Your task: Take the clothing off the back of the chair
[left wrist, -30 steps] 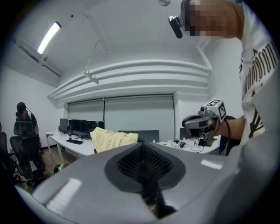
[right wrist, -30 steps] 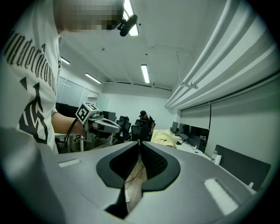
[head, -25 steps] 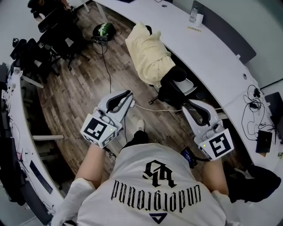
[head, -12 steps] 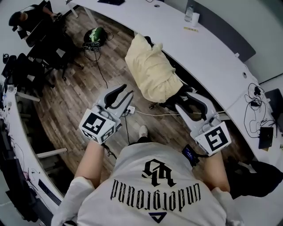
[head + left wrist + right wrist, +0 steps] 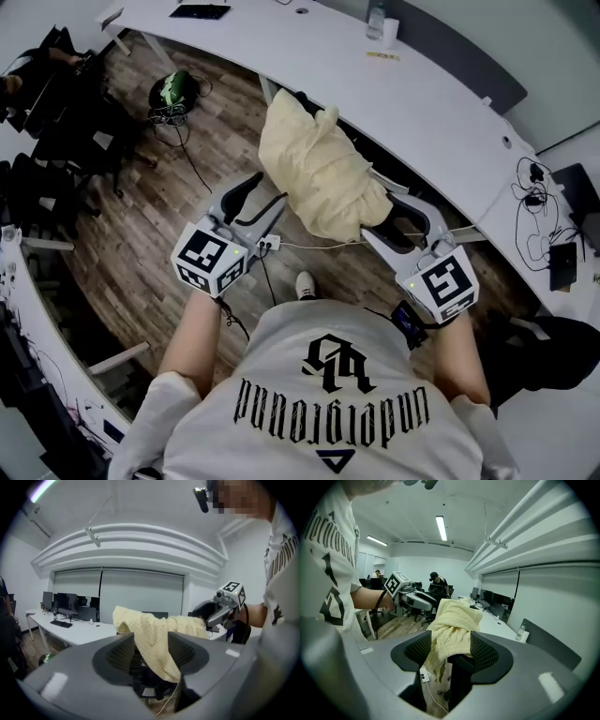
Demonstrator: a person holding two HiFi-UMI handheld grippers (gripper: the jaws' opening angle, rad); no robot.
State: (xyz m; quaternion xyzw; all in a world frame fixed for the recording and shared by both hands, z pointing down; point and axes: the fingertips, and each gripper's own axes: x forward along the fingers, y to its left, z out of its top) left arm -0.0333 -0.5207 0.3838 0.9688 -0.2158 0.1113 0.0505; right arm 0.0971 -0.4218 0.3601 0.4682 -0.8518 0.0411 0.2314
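A cream-yellow garment (image 5: 319, 173) hangs over the back of a black office chair (image 5: 398, 230) beside the curved desk. My left gripper (image 5: 261, 194) is just to the garment's left, its jaws opening with nothing pressed between them. My right gripper (image 5: 401, 223) is at the garment's lower right, over the chair, jaws opening too. In the left gripper view the garment (image 5: 154, 639) shows ahead through the gap of the left gripper (image 5: 151, 656), with the right gripper (image 5: 213, 611) beyond. In the right gripper view the garment (image 5: 452, 630) and the chair post (image 5: 459, 681) lie ahead of the right gripper (image 5: 451, 656).
A long white curved desk (image 5: 422, 103) runs behind the chair, with a bottle (image 5: 377, 17) on it and cables (image 5: 534, 178) at the right. A white power strip (image 5: 272, 246) lies on the wooden floor. A green bag (image 5: 172, 91) and black chairs (image 5: 66, 141) stand at the left.
Both grippers have moved forward to the chair and now flank the garment. Their jaws went from shut to wide apart.
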